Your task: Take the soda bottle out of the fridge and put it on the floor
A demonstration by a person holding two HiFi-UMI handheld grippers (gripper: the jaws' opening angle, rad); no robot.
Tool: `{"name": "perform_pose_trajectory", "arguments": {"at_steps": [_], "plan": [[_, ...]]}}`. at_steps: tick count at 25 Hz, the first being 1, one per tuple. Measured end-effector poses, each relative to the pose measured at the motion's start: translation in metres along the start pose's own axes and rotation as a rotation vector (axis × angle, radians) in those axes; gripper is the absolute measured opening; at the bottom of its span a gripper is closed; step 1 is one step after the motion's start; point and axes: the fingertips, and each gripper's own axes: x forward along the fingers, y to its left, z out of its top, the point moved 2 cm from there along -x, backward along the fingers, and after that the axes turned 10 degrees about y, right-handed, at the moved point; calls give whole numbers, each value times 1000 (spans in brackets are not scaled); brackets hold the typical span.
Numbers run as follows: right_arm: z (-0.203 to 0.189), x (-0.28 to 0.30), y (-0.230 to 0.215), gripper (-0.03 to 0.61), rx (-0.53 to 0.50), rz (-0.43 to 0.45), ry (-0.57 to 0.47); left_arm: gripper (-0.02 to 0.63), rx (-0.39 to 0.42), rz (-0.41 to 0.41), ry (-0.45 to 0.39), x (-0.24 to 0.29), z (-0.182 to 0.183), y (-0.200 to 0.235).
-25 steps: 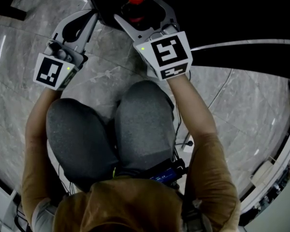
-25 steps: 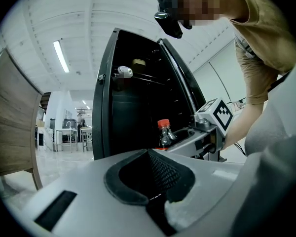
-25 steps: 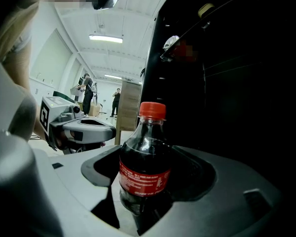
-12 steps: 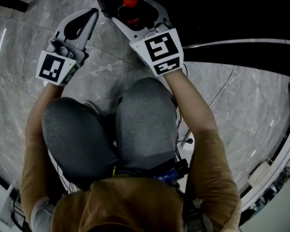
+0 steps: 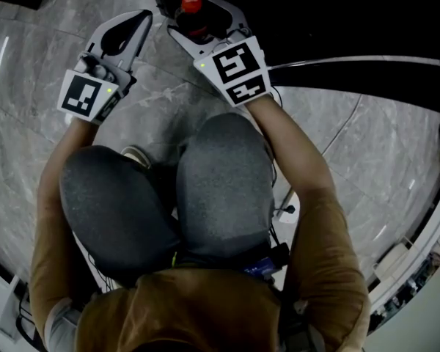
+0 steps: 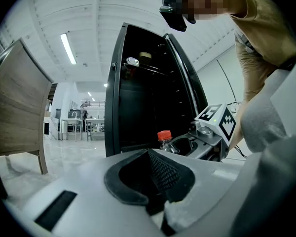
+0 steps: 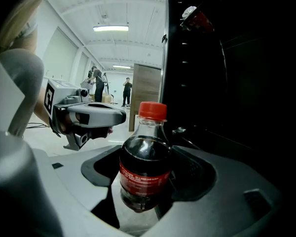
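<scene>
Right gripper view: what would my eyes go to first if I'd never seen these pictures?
The soda bottle with its bright red cap, dark drink inside, clamped upright between the right gripper's jaws in the middle of that view. Right behind it looms the black fridge, and the left gripper hangs shut and empty to its left.

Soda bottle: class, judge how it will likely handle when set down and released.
Dark liquid fills the soda bottle nearly to its neck, so it is probably heavy for its size. Its body looks smooth and round, so it may slip in the right gripper or roll if laid flat. Tall and narrow, it could tip on the floor.
</scene>
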Motion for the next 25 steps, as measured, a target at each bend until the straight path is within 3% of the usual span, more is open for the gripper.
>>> {"name": "perform_pose_trajectory", "arguments": {"at_steps": [10,25], "plan": [[-30,24,16,301,11,32,48,0,-2,18,54,-2,-46,4],[-72,50,30,301,9,51,122,0,-36,11,115,5,-84,2]]}}
